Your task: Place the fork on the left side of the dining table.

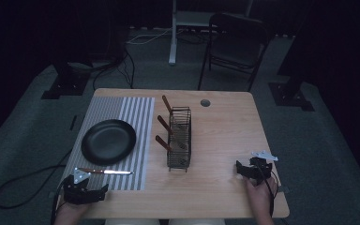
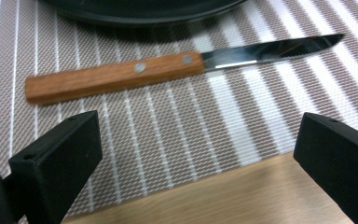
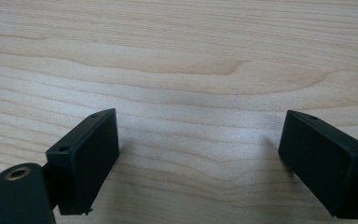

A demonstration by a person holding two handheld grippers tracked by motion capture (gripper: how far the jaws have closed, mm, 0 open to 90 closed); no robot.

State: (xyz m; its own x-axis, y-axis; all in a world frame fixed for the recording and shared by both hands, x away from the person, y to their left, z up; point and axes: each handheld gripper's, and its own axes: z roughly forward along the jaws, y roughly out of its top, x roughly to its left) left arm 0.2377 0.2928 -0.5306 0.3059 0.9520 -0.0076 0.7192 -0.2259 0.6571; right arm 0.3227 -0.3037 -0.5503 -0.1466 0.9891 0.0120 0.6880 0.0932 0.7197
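The knife (image 2: 177, 63) lies flat on the striped placemat (image 1: 136, 117), just in front of your left gripper (image 1: 85, 191). Its wooden handle, with two rivets, points to your left and its steel blade to your right. Nothing touches it. In the left gripper view the jaws stand wide apart and empty, with the knife lying across the mat just beyond them. The near edge of the mat runs between them, with bare wood on your side.

Just behind the knife sits a black plate (image 1: 108, 141), also on the placemat. Nothing lies on it; in the left gripper view its rim is cut off at the top.

To the right of the mat stands a black wire rack (image 1: 179, 138) on the bench (image 1: 225, 140). Three wooden-handled utensils (image 1: 163, 143) stick out of it, slanting up to the left. Their working ends are lost behind the wire, so you cannot tell what they are.

Your right gripper (image 1: 253, 169) rests well apart, near the bench's front right corner, with your hand (image 1: 261, 194) behind it. Its jaws are spread wide over bare wood and hold nothing.

A small round hole (image 1: 205, 102) shows near the bench's far edge.
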